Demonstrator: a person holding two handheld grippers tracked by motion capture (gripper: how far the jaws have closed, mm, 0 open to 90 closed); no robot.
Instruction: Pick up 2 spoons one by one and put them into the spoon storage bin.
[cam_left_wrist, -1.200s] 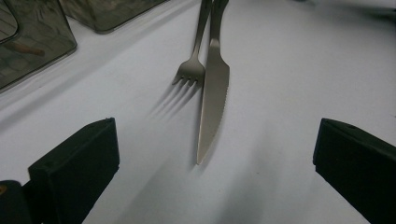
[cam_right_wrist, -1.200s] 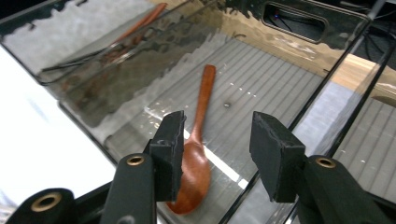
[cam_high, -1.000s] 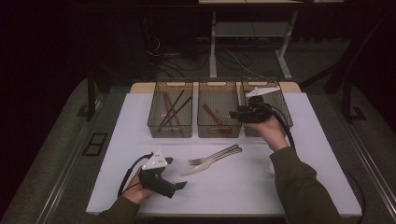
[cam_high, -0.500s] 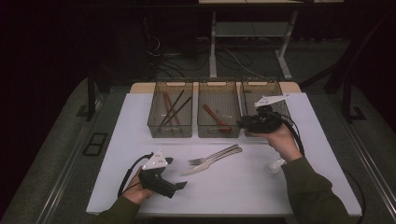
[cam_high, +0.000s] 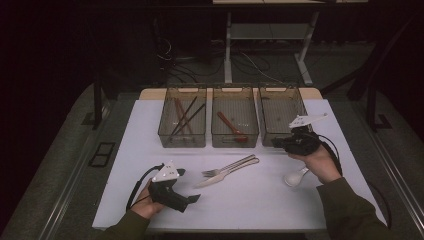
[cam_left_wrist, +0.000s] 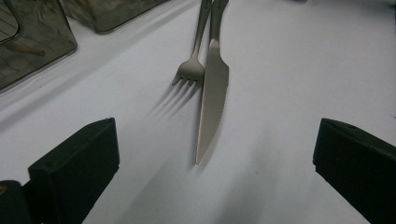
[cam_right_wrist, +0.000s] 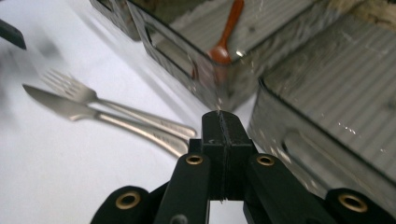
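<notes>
The left gripper (cam_high: 192, 199) rests near the table's (cam_high: 260, 200) near edge, jaws wide apart and empty. The fork (cam_left_wrist: 192, 65) and knife (cam_left_wrist: 212, 98) lie just beyond it, side by side. The right gripper (cam_high: 276, 144), jaws just closed and pressed together on nothing, hovers by the right bin (cam_high: 281, 91).

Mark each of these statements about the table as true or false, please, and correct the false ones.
1. The fork and the knife lie side by side on the white table. True.
2. The right hand-held gripper holds the fork. False: its jaws are shut on nothing, in front of the trays.
3. The left hand-held gripper stands open, with the knife tip ahead between its jaws. True.
4. The red spoon lies in the left tray. False: it lies in the middle tray; the left tray holds chopsticks.
5. A white spoon lies on the table near the right hand. True.
</notes>
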